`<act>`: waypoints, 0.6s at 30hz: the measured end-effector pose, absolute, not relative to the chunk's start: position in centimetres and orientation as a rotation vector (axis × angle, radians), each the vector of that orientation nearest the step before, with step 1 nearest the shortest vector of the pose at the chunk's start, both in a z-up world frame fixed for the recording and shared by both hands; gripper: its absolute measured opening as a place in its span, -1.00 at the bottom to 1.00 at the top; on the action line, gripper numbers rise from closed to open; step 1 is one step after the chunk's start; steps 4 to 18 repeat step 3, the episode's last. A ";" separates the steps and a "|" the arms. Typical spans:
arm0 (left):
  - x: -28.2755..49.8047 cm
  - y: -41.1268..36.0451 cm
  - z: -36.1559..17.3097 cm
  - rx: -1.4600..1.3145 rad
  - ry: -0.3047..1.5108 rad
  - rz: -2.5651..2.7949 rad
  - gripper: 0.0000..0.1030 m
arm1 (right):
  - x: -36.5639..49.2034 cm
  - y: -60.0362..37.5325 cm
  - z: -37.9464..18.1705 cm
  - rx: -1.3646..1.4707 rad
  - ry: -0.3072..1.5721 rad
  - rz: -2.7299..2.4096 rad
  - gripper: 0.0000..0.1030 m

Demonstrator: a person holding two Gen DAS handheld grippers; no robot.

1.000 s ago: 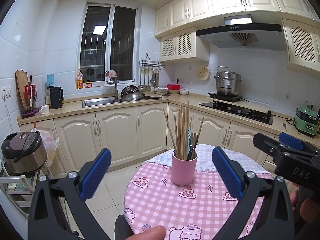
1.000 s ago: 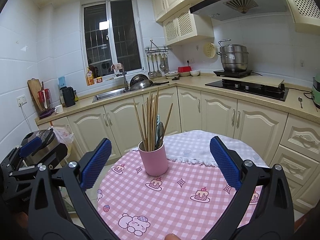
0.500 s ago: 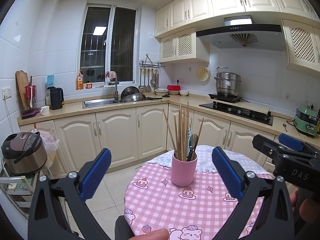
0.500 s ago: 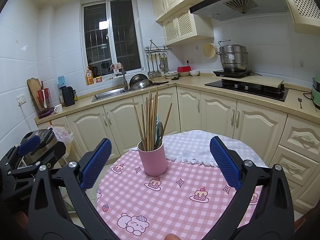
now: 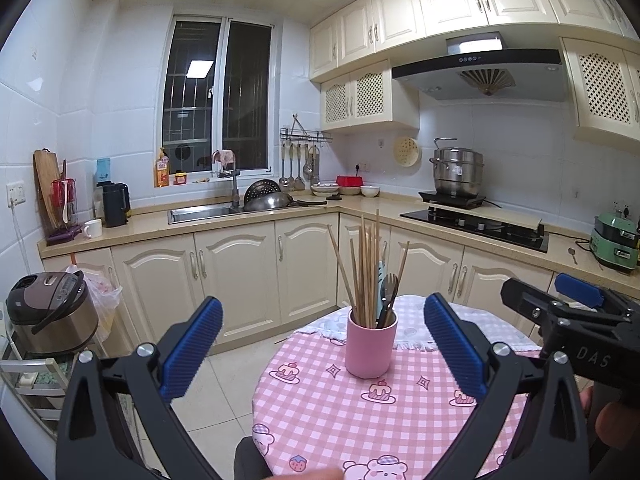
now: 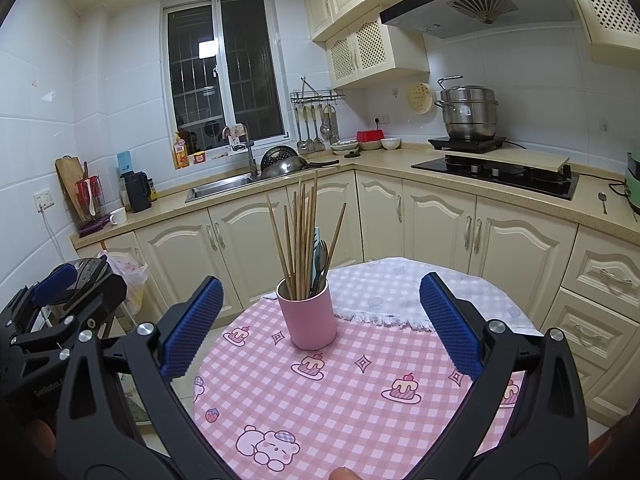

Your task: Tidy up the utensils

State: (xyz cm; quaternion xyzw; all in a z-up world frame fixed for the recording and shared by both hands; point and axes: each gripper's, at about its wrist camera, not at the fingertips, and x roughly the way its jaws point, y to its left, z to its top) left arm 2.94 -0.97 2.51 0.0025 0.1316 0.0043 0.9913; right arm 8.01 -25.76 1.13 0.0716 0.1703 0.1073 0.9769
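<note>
Kitchen all round: cream cabinets (image 5: 236,276), counter (image 6: 472,184), sink (image 5: 202,212) under the window (image 5: 218,100), hob (image 6: 496,174) with a steel pot (image 6: 468,112) behind it, rice cooker (image 5: 50,312) far left.

Round table (image 6: 360,392) under a pink checked cloth (image 5: 352,412), with a white checked cloth (image 6: 404,292) over its far part.

Pink cup (image 6: 307,316) upright on the pink cloth, just before the white cloth's fringe. Packed with wooden chopsticks (image 6: 302,236), most near upright, a few fanned out left and right. Dark fork (image 5: 389,286) and a pale blue-green handle (image 6: 316,248) tucked in beside them on the right.

Left gripper (image 5: 323,354) held level over the table's near edge, aimed at the cup. Jaws spread wide, nothing between the blue pads (image 5: 192,348). Cup well ahead of the tips, slightly right of the midline of the gap, touching neither pad.

Right gripper (image 6: 320,326) likewise level and pointed forward over the near edge. Jaws wide apart, empty. Cup ahead of the tips, a little left of centre, clear of both pads.

Seen side by side: right gripper at the right edge of the left view, left gripper at the left edge of the right view. Fingertip (image 6: 342,474) just visible at the bottom edge.
</note>
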 end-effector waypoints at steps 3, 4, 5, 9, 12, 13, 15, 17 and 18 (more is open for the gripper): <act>3.1 -0.8 2.4 -0.003 0.274 0.005 0.91 | 8.1 -25.7 1.1 0.143 0.347 0.218 0.88; 3.1 -0.8 2.4 -0.003 0.274 0.005 0.91 | 8.1 -25.7 1.1 0.143 0.347 0.218 0.88; 3.1 -0.8 2.4 -0.003 0.274 0.005 0.91 | 8.1 -25.7 1.1 0.143 0.347 0.218 0.88; 3.1 -0.8 2.4 -0.003 0.274 0.005 0.91 | 8.1 -25.7 1.1 0.143 0.347 0.218 0.88; 3.1 -0.8 2.4 -0.003 0.274 0.005 0.91 | 8.1 -25.7 1.1 0.143 0.347 0.218 0.88; 3.1 -0.8 2.4 -0.003 0.274 0.005 0.91 | 8.1 -25.7 1.1 0.143 0.347 0.218 0.88; 3.1 -0.8 2.4 -0.003 0.274 0.005 0.91 | 8.1 -25.7 1.1 0.143 0.347 0.218 0.88; 3.1 -0.8 2.4 -0.003 0.274 0.005 0.91 | 8.1 -25.7 1.1 0.143 0.347 0.218 0.88; 3.1 -0.8 2.4 -0.003 0.274 0.005 0.91 | 8.1 -25.7 1.1 0.143 0.347 0.218 0.88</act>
